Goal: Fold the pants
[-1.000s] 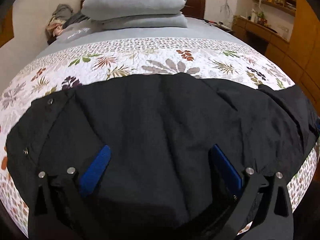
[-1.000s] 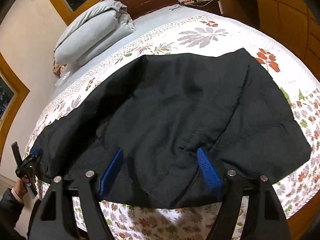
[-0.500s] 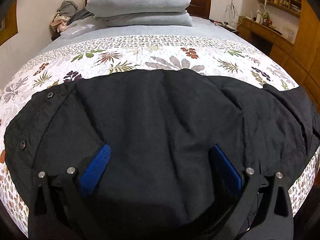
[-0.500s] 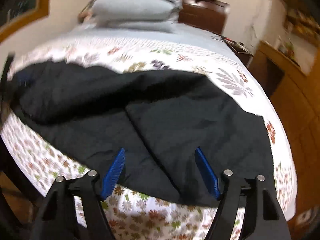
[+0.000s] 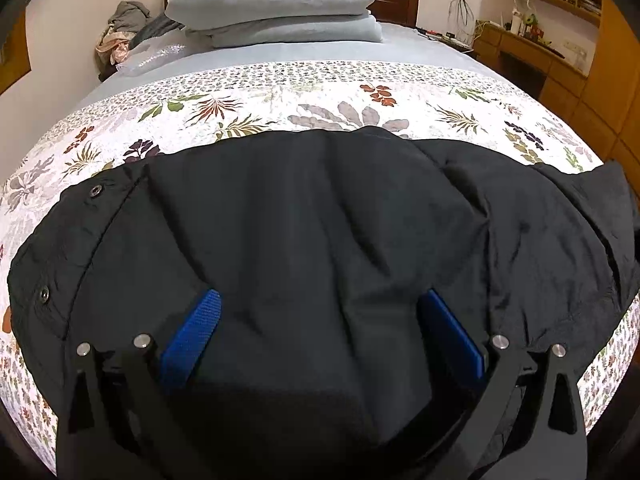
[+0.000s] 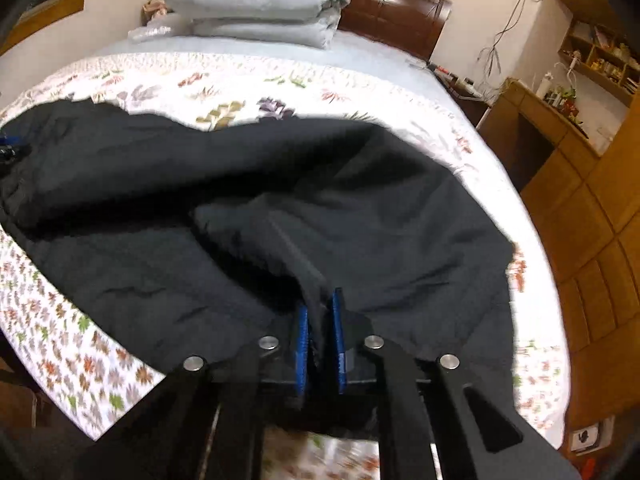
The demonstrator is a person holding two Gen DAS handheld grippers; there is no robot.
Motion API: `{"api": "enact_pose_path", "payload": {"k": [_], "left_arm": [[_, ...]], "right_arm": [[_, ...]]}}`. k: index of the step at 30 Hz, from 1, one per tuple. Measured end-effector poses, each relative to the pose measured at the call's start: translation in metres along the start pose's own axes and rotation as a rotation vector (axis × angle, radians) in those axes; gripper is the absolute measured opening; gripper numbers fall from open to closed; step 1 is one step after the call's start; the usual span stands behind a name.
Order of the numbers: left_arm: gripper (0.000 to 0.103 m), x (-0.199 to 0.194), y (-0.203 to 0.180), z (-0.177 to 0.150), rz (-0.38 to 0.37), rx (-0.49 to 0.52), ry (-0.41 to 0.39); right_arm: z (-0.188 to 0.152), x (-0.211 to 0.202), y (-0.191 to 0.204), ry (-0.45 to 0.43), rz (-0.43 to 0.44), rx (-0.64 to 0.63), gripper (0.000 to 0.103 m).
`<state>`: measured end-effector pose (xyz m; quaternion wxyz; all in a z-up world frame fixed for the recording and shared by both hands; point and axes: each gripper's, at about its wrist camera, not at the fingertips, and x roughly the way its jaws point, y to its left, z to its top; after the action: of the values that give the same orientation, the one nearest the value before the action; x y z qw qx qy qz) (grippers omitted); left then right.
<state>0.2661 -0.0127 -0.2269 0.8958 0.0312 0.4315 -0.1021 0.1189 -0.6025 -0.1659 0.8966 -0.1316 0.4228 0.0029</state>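
Black pants (image 5: 320, 232) lie spread across the near part of a bed with a floral quilt (image 5: 328, 96). The waistband end with metal snaps (image 5: 95, 191) is at the left in the left wrist view. My left gripper (image 5: 320, 320) is open, its blue pads wide apart over the near edge of the cloth. In the right wrist view the pants (image 6: 360, 208) are bunched, and my right gripper (image 6: 320, 320) is shut on a pinched fold of the black cloth near the bed's front edge.
Folded grey bedding (image 5: 272, 0) is stacked at the headboard, with loose clothes (image 5: 120, 36) to its left. A wooden desk and shelves (image 6: 560, 120) stand along the right wall. The quilt's near edge (image 6: 80, 360) drops off in front.
My right gripper has closed from open onto a fold of the pants and swung round to face up the bed. My left gripper stays open, moved slightly closer.
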Motion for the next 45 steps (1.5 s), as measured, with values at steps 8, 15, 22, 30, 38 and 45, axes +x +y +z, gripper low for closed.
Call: {"api": "enact_pose_path", "payload": {"k": [8, 15, 22, 30, 38, 45], "left_arm": [[0.101, 0.001, -0.002, 0.001, -0.005, 0.010, 0.012], [0.101, -0.003, -0.005, 0.003, -0.001, -0.016, 0.023], [0.101, -0.027, -0.013, 0.015, -0.059, -0.066, -0.071], [0.101, -0.016, -0.013, 0.013, -0.052, -0.063, -0.051], [0.101, -0.007, -0.013, -0.004, 0.011, -0.028, -0.029], [0.101, 0.000, -0.018, -0.009, 0.053, 0.019, -0.017]], "right_arm": [[-0.015, -0.043, -0.078, -0.030, -0.018, 0.063, 0.014], [-0.034, -0.021, -0.079, 0.053, 0.031, 0.112, 0.041], [-0.020, -0.052, -0.061, -0.106, 0.121, 0.272, 0.050], [0.029, -0.075, -0.024, -0.227, 0.201, 0.213, 0.060], [0.022, -0.002, 0.009, -0.094, 0.236, 0.242, 0.060], [-0.001, 0.027, 0.012, 0.020, 0.183, 0.257, 0.059]]}}
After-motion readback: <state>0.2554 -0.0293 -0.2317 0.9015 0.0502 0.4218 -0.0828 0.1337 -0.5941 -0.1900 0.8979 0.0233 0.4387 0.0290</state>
